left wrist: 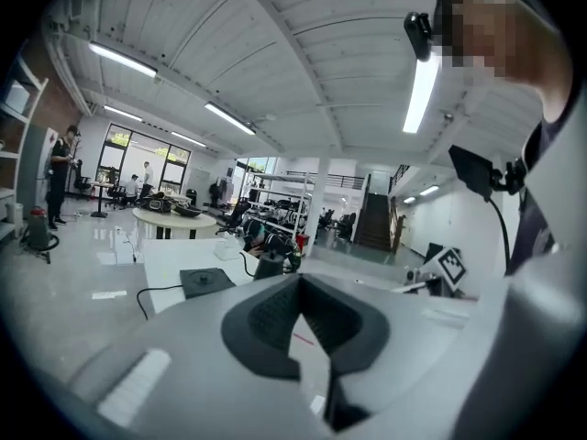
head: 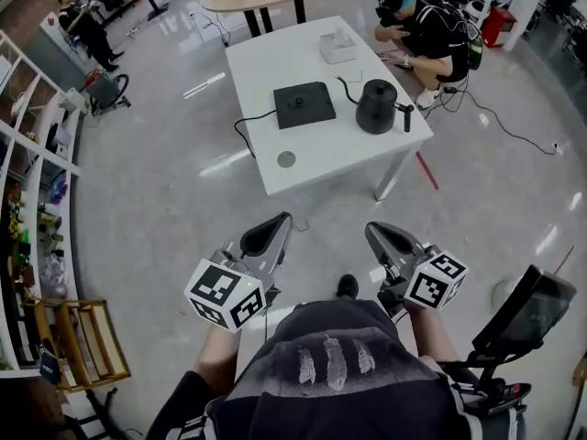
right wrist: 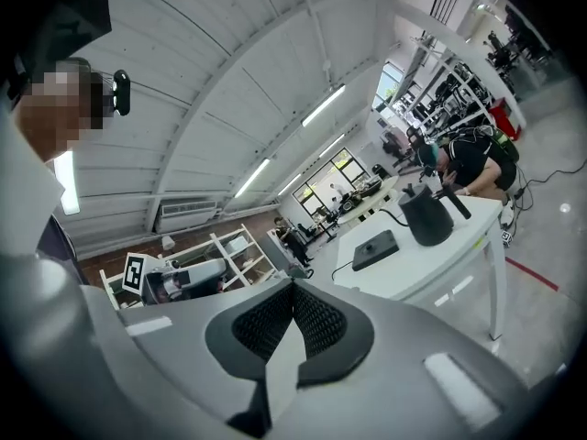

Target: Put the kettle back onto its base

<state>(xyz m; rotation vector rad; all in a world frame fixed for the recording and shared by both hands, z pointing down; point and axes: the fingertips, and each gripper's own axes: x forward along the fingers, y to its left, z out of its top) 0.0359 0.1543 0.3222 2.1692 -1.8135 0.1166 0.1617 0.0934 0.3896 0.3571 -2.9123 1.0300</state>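
Observation:
A black gooseneck kettle (head: 376, 106) stands on the white table (head: 321, 154), to the right of its flat black square base (head: 304, 104) and apart from it. Both grippers are held close to my body, well short of the table. My left gripper (head: 275, 221) and right gripper (head: 374, 232) are shut with nothing between the jaws. In the left gripper view the shut gripper (left wrist: 299, 282) points toward the base (left wrist: 205, 280) and kettle (left wrist: 269, 264). Beyond the shut gripper (right wrist: 293, 287) in the right gripper view are the kettle (right wrist: 427, 216) and base (right wrist: 375, 248).
A white box (head: 337, 46) sits at the table's far edge and a grey disc (head: 287, 159) near its front. The base's cable (head: 243, 131) hangs off the left side. A person (head: 431, 30) crouches by the far right corner. Shelving (head: 37, 200) lines the left wall.

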